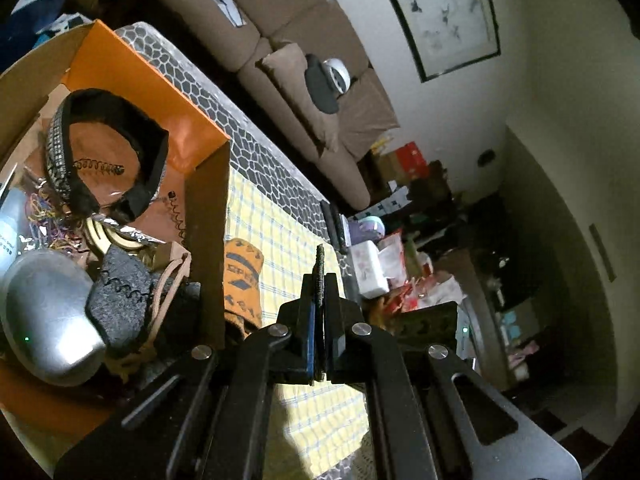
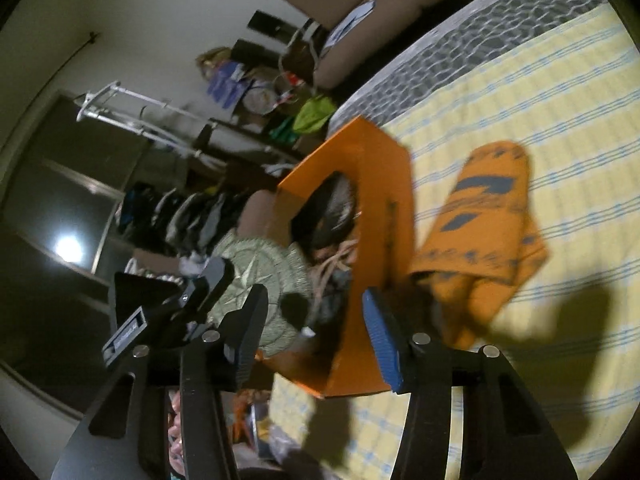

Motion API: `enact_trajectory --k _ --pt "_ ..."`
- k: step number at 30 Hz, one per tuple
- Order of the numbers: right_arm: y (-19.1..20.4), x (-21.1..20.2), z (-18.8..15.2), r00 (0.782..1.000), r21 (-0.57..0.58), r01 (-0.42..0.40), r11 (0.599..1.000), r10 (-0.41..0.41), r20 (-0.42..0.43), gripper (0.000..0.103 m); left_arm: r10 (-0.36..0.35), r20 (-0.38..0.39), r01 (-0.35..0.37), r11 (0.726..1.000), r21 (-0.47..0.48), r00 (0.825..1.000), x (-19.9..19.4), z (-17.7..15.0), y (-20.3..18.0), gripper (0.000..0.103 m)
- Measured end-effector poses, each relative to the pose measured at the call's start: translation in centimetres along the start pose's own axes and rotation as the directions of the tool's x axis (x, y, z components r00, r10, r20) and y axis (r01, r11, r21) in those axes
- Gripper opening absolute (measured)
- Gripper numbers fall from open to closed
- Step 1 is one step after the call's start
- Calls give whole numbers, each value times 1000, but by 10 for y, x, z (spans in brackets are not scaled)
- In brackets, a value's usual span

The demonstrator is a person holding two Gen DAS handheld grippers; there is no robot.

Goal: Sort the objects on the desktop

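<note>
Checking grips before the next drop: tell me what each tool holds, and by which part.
The left tool is shut on the edge of a thin round woven coaster. The right tool is open and holds nothing.

Brown sofa (image 1: 280, 40) far ahead of my left gripper, framed painting (image 1: 440, 12) on wall up right of it. White clothes rack (image 2: 132, 108) up left of my right gripper.

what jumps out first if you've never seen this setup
The orange box crammed with odds and ends, a black headband on top, sits on the yellow checked cloth. An orange pouch lies beside the box. The left hand-held gripper is shut on a thin woven disc.
</note>
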State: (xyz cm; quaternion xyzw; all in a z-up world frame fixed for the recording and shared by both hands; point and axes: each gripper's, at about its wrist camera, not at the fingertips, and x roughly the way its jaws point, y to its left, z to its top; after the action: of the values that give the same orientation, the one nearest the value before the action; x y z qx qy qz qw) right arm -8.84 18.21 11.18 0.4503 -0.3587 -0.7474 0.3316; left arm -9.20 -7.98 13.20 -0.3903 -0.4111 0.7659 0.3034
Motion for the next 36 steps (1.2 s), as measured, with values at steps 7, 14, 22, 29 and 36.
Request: enact_trajectory --k 7,14,22,29,36 --pt "23 36 -9 998 -21 -48 999 47 -43 40 25 10 -24 999 -43 1000 -19 7 20 3" --pt "38 66 -15 997 -57 -5 998 1 -79 35 101 -16 -102 989 -104 995 -39 12 50 4" --pt "54 106 -30 984 -159 104 982 -125 -128 35 161 -70 -171 972 -163 984 -52 17 85 8" --pt "77 134 -52 945 -349 223 910 -289 -151 35 269 -142 -291 943 -160 953 -51 18 107 18" --pt "89 152 -71 916 -465 253 848 -365 -168 35 389 -123 -401 912 -87 913 -53 24 104 28"
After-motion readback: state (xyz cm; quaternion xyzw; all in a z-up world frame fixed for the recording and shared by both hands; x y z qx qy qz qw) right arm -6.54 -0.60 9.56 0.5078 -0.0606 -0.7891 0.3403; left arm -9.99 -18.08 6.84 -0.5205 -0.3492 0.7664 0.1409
